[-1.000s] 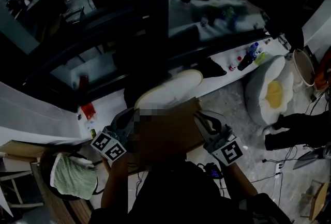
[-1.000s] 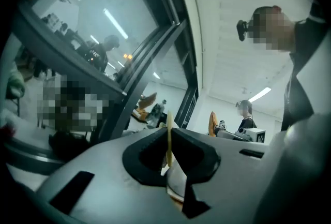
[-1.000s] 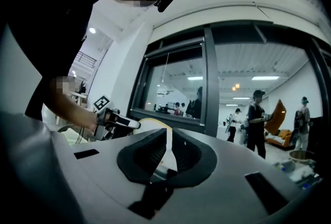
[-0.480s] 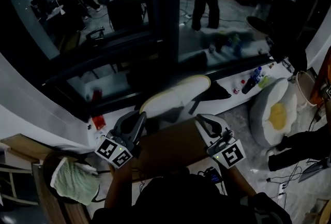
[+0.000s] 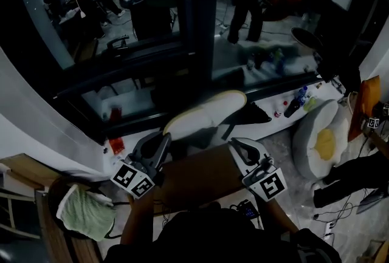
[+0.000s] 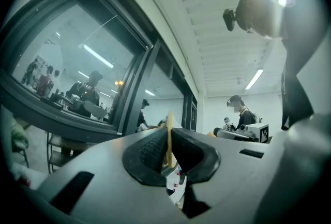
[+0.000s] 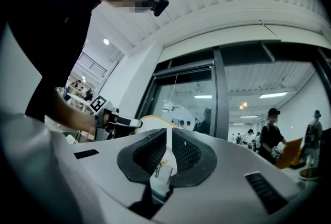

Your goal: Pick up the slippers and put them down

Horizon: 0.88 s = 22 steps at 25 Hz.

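Observation:
A cream slipper (image 5: 206, 113) hangs in the air before the window, sole toward me. My left gripper (image 5: 163, 141) is shut on its near left end; in the left gripper view a thin tan edge of the slipper (image 6: 168, 135) stands pinched between the black pads. My right gripper (image 5: 236, 146) is raised to the same height, with a dark strip running from it up to the slipper's right part. In the right gripper view its jaws (image 7: 168, 145) stand nearly together with a white strip between the pads, and the yellow-rimmed slipper (image 7: 152, 120) shows just beyond, beside the left gripper (image 7: 118, 122).
A dark window frame (image 5: 194, 13) rises straight ahead, with people behind the glass. A white sill (image 5: 137, 134) carries bottles (image 5: 295, 96) and a dark object (image 5: 252, 113). An egg-shaped cushion (image 5: 322, 128) lies right, a green cloth (image 5: 85, 212) lower left, a brown board (image 5: 194, 174) under the grippers.
Both grippers have risen with the slipper, most of it in the first half second. The head view has tipped up toward the window.

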Each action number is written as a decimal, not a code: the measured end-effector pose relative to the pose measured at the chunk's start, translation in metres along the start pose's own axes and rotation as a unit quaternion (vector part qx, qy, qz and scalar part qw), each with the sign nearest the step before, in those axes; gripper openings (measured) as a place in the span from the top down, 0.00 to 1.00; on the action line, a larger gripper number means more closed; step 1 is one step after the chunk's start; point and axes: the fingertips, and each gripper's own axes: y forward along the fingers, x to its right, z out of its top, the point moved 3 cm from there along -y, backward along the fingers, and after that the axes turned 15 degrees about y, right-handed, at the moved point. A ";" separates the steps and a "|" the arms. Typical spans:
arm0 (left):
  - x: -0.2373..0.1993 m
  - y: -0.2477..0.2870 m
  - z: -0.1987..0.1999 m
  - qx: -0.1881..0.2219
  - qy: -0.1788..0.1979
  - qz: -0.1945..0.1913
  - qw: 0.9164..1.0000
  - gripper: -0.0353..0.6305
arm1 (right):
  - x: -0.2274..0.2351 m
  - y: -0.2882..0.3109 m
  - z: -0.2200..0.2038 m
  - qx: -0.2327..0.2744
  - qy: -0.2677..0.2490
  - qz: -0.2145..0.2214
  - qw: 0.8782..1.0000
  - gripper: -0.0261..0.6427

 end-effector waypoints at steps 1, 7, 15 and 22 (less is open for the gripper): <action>0.000 -0.001 0.001 0.001 0.001 0.000 1.000 0.90 | 0.000 0.000 0.000 -0.001 0.000 0.000 1.000 0.90; 0.000 0.000 0.004 0.003 0.005 -0.007 1.000 0.90 | 0.001 -0.001 0.001 0.003 -0.001 -0.003 1.000 0.90; 0.000 -0.001 0.000 -0.004 -0.002 -0.016 1.000 0.90 | -0.002 0.000 -0.003 0.002 0.008 -0.004 1.000 0.90; -0.002 -0.001 -0.007 -0.013 -0.015 -0.015 1.000 0.90 | 0.003 0.002 -0.011 -0.015 0.021 -0.013 1.000 0.90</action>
